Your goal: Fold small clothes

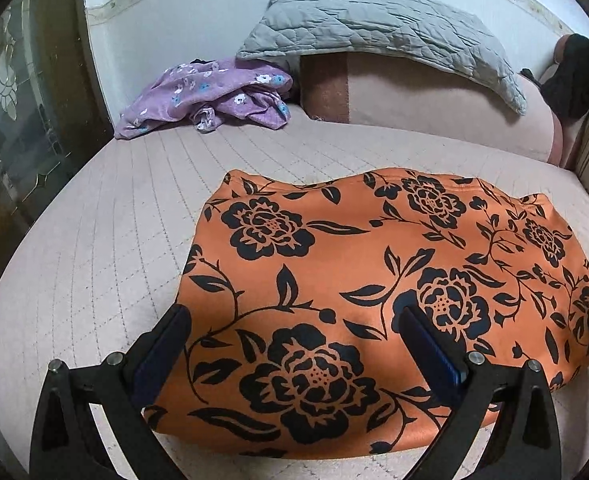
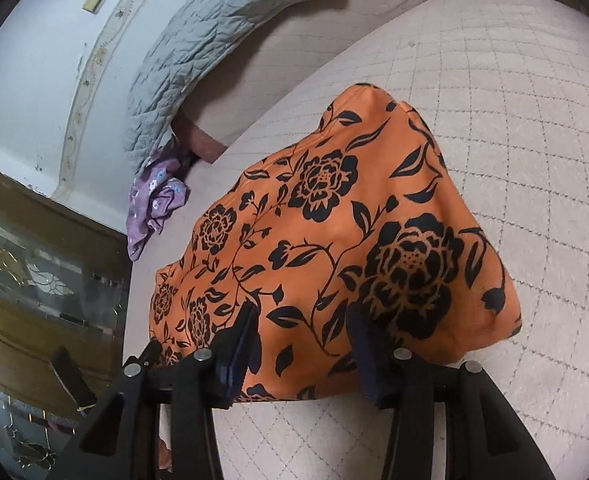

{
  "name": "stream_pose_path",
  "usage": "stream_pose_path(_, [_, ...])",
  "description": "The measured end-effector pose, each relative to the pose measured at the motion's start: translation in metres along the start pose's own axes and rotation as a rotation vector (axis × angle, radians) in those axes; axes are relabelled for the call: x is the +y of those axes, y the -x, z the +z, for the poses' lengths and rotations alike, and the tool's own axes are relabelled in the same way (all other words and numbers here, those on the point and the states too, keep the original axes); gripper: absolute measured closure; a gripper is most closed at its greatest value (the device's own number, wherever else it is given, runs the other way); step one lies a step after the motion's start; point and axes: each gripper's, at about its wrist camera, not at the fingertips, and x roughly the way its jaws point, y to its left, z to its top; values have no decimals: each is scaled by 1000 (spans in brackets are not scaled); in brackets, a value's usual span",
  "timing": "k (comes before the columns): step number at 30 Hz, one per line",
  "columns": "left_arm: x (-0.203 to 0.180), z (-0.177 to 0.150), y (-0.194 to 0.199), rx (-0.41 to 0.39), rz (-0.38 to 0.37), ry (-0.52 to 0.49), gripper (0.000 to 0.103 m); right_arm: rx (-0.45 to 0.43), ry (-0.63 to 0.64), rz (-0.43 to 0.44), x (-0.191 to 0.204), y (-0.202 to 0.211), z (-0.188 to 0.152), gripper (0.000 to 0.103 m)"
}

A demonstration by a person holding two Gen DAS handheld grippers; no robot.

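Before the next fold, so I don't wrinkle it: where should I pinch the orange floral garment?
Probably the near corners of the orange floral garment, coming from the near edge. It lies flat on the quilted bed cover, and that edge sits closest to both open grippers.

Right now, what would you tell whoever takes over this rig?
Left gripper: open, over the near left part of the orange floral garment, nothing pinched.
Right gripper: open, over the same garment's near edge, nothing gripped.
The orange garment lies flat on the quilted bed, apparently folded at least once.
The purple floral garment is crumpled by the wall, untouched.
Left: finish the orange one, then fold the purple.
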Motion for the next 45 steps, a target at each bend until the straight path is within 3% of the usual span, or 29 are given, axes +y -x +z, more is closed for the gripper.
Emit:
stream_pose_path(3, [-2,-1,-2,0,11,-16,0,78,-64,-39,-15,-18,0,55])
stream_pose_path(15, [-8,0,-15,31,19,-26,0,119,-65,-12,-16,-26,7,50])
stream_pose_path(45, [-23,-1,-22,42,15,-66,0,139,-61,14,-18,-29,11,47])
